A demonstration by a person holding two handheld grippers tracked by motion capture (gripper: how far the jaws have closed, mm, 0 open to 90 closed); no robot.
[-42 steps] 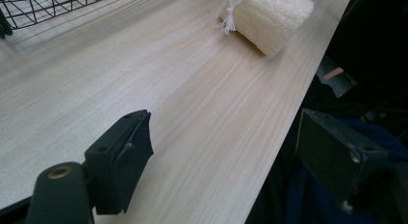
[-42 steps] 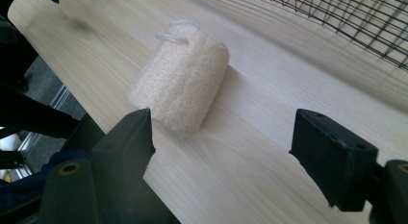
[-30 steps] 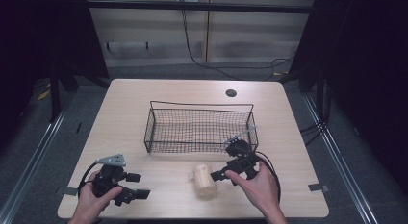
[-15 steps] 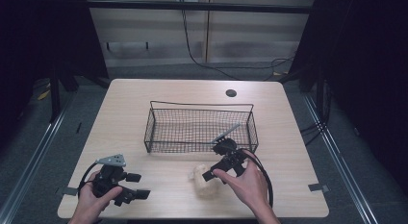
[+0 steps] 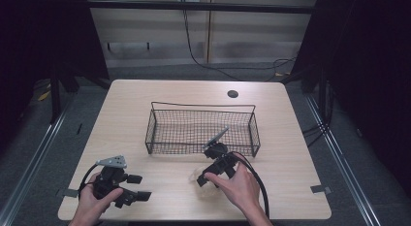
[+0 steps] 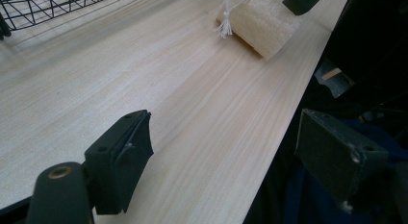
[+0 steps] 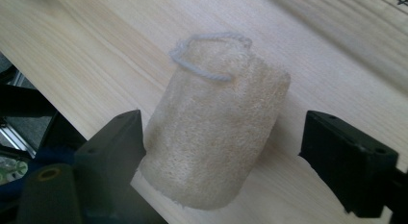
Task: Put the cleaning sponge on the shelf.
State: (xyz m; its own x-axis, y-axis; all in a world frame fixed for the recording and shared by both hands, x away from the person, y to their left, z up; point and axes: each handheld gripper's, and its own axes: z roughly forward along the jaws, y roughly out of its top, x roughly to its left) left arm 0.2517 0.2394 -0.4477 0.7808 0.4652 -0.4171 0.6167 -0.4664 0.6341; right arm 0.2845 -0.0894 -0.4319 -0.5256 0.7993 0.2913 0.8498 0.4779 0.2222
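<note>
Right gripper [image 7: 221, 156] over loofah [image 7: 216, 132], jaws wide, loofah lying between them: one jaw just beside its flank, other apart. String loop [image 7: 209, 56] at loofah's far end. Left gripper [image 6: 235, 171] well off to side, jaws wide, gripping nothing, above table [image 6: 144, 80].

Both claws, the left claw [image 5: 127, 191] and right claw [image 5: 209, 173], are matte black with blocky square jaw pads, each trailing a black cable; the left carries a grey three-cornered plate.
</note>
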